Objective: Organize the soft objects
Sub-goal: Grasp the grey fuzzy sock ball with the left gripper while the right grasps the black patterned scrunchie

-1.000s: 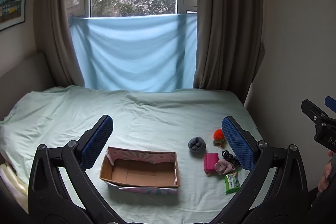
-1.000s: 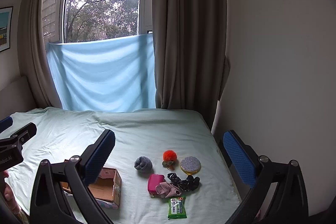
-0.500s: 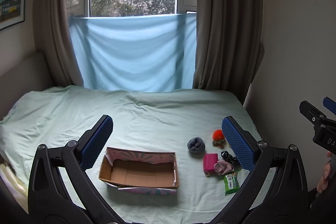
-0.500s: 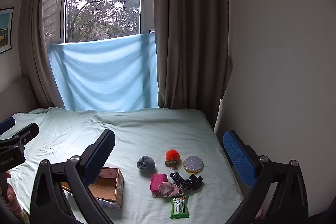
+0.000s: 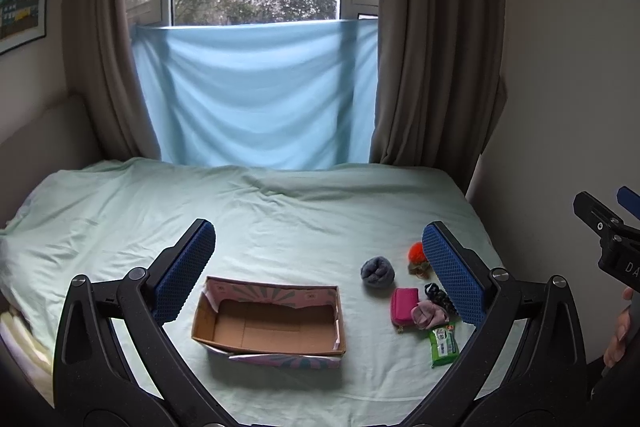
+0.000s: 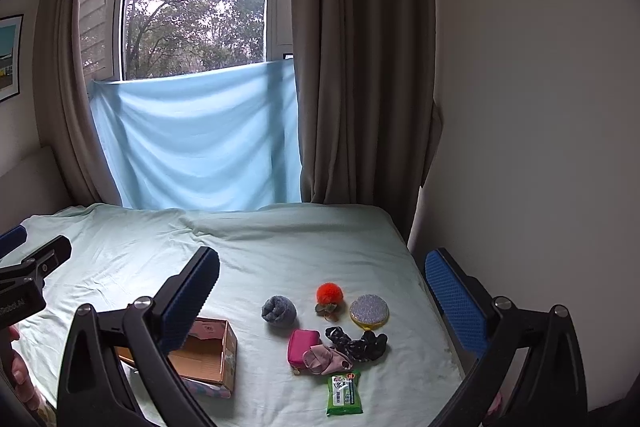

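Cardboard box (image 5: pixel 267 323) empty; soft items clustered at its 3 o'clock, grey sock ball (image 6: pixel 279 310) untouched. Both grippers' jaws released, barely drifted since a second ago: sorting not begun.

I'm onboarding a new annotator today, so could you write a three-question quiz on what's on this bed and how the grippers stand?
1. True or false: the cardboard box already holds an item.
2. Which item lies nearest the camera in the right wrist view? A) grey sock ball B) green wipes pack C) orange pompom
3. Fill in: the left gripper and the right gripper are both ____.

Key: 1 false, the box shows only bare cardboard inside. 2 B. 3 open, holding nothing.
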Available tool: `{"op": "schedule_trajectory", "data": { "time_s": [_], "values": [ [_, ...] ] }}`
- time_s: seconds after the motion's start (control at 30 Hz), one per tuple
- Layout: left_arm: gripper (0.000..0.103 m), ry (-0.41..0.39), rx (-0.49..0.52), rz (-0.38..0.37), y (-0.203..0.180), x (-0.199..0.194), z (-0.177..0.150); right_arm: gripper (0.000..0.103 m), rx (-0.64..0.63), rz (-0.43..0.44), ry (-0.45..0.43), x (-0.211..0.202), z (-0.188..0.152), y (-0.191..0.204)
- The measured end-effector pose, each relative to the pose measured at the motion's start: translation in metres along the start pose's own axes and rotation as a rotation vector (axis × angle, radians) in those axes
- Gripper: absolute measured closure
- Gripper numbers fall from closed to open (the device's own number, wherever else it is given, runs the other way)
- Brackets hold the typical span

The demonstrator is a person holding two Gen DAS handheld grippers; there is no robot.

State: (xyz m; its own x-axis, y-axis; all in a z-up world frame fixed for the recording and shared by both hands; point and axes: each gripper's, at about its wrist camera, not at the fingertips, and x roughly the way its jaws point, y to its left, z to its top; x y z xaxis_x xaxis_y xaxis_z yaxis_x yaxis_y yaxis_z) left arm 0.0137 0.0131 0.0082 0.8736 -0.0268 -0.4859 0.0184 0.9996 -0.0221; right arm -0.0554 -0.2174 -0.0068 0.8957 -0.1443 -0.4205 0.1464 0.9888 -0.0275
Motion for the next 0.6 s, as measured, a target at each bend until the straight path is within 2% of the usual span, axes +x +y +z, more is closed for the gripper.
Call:
{"op": "schedule_trajectory", "data": {
  "time_s": [0.27, 0.6],
  "values": [
    [0.001, 0.08, 0.05, -0.034, 0.007, 0.042, 0.004, 0.0, 0.05, -0.046, 0.065, 0.02, -0.013, -0.002],
    [0.001, 0.249, 0.161, -0.163, -0.018, 0.162, -0.026, 0.0, 0.171, -0.162, 0.216, 0.087, -0.074, -0.012]
  ]
}}
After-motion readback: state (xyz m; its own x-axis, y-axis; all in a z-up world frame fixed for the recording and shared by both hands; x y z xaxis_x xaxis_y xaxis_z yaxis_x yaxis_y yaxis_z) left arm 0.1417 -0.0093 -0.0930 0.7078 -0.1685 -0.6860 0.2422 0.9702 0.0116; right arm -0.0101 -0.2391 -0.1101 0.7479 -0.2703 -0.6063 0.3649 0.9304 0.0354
